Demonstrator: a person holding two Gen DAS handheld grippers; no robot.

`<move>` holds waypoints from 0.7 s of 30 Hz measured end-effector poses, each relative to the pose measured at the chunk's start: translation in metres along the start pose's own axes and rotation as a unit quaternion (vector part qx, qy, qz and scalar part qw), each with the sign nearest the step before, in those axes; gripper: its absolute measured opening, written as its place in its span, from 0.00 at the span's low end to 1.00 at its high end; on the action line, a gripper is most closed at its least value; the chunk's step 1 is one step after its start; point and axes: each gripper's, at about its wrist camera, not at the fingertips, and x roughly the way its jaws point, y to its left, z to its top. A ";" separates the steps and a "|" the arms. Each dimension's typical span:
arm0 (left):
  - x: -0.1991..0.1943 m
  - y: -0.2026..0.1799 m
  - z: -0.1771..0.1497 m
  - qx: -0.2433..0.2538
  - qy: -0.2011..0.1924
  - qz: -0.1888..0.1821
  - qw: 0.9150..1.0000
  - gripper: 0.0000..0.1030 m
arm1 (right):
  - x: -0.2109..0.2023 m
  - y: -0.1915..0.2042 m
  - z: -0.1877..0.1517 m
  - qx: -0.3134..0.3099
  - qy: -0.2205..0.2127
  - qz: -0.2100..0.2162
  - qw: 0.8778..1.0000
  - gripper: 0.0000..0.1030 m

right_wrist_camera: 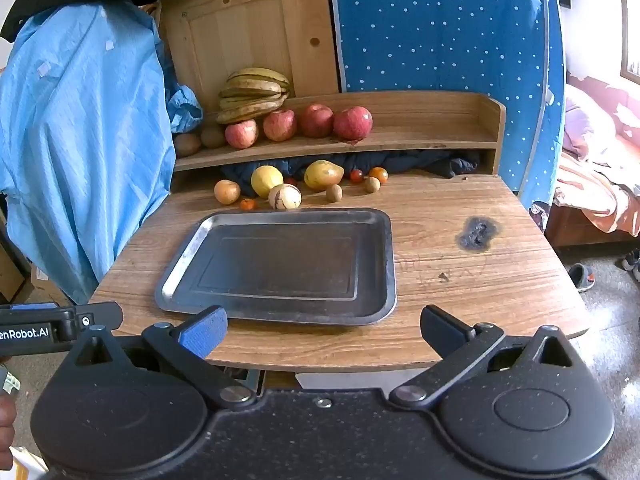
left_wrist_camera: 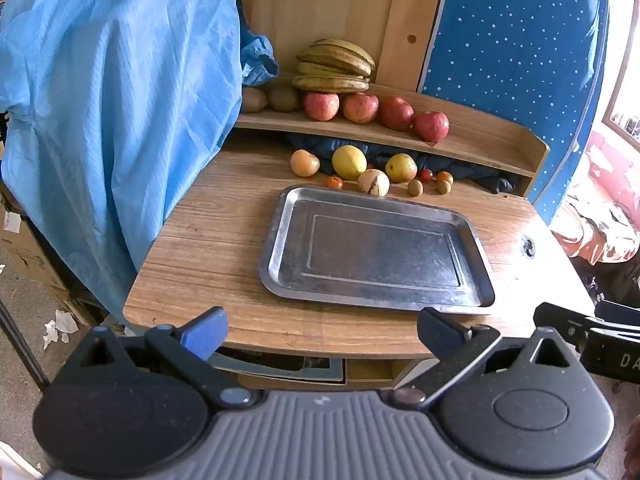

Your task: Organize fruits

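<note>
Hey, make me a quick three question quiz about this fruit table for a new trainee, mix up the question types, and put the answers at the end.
1. True or false: the metal tray already holds fruit.
2. How many red apples sit in a row on the raised shelf?
3. Multiple choice: where are the bananas? A) on the tray B) on the shelf, behind the apples C) on the floor

Key
1. False. The tray is bare; the loose fruits, such as the yellow lemon, lie on the table behind it.
2. Four.
3. B.

Both the left gripper and the right gripper are open and hold nothing.
</note>
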 end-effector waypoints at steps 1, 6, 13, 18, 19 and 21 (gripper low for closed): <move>0.000 0.000 0.000 0.000 0.000 0.000 1.000 0.99 | 0.000 0.000 0.000 0.000 0.000 0.000 1.000 1.00; 0.000 0.000 0.000 0.000 0.000 0.001 1.000 0.99 | 0.000 0.000 0.000 0.000 0.001 0.000 1.000 0.99; 0.000 0.000 -0.001 0.000 0.000 0.001 1.000 0.99 | 0.000 0.000 0.000 0.000 0.001 0.000 1.000 0.99; -0.001 0.000 -0.001 0.000 0.001 0.001 1.000 0.99 | 0.001 0.000 0.000 0.000 0.001 0.000 1.000 0.99; -0.001 0.000 -0.001 0.000 0.001 0.001 1.000 0.99 | 0.001 0.000 0.000 0.000 0.001 0.000 1.000 0.99; -0.001 -0.001 -0.002 0.000 0.001 0.002 1.000 0.99 | 0.001 0.000 0.000 0.000 0.001 0.000 1.000 0.99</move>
